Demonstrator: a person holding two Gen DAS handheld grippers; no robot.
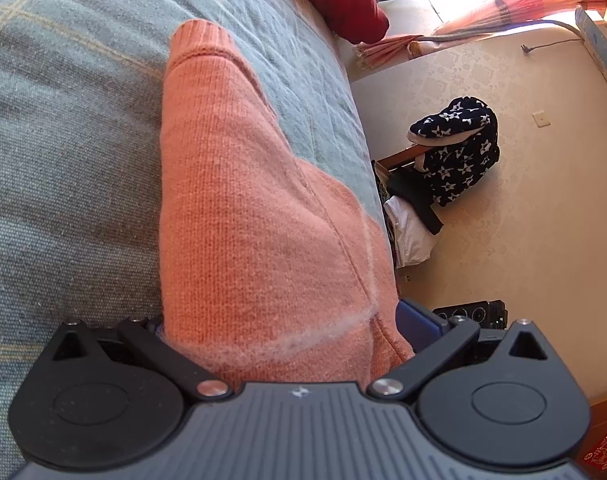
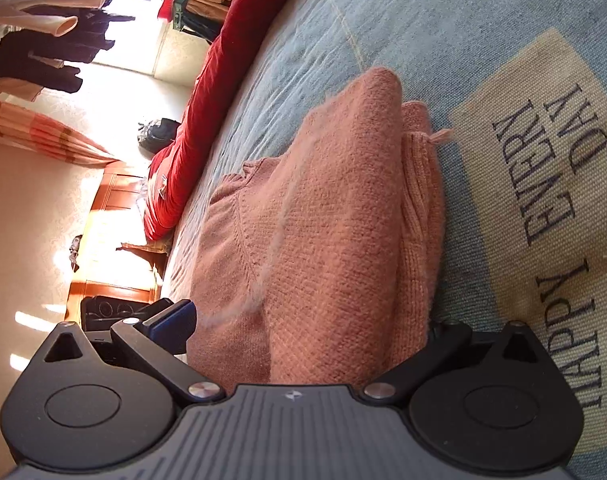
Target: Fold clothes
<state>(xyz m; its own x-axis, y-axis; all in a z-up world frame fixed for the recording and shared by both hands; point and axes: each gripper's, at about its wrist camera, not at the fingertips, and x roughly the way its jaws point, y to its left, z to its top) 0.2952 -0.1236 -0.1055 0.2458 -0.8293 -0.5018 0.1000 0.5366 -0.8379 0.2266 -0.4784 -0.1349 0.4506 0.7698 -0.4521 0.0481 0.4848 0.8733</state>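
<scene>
Soft orange knitted sweater (image 1: 239,208) lying on a grey-blue checked bed cover (image 1: 75,128), close to the cover's edge where the cream floor (image 1: 503,220) begins. Folded over into a thick bundle, with one ribbed cuff (image 1: 201,36) pointing away across the cover.

Left gripper (image 1: 281,322) spread wide, sweater bulging up between its two sides. Blue finger (image 1: 417,320) showing just past the sweater on the floor side; other finger hidden under the knit. Cannot tell if squeezing the sweater or only sitting around it.

Right gripper (image 2: 309,320) spread wide too, with the same folded sweater (image 2: 323,220) filling the gap. Blue finger (image 2: 173,322) just beside the sweater's edge, on the side of the red blanket (image 2: 219,80). Other finger hidden behind the knit. Cannot tell here either if the sweater is pinched.

Beige patch with dark letters "HAPPY EVERY DAY" (image 2: 543,200) printed on the cover, just beside the sweater. Dark cloth with white stars (image 1: 459,148) draped over something on the floor, well apart from the bed.
</scene>
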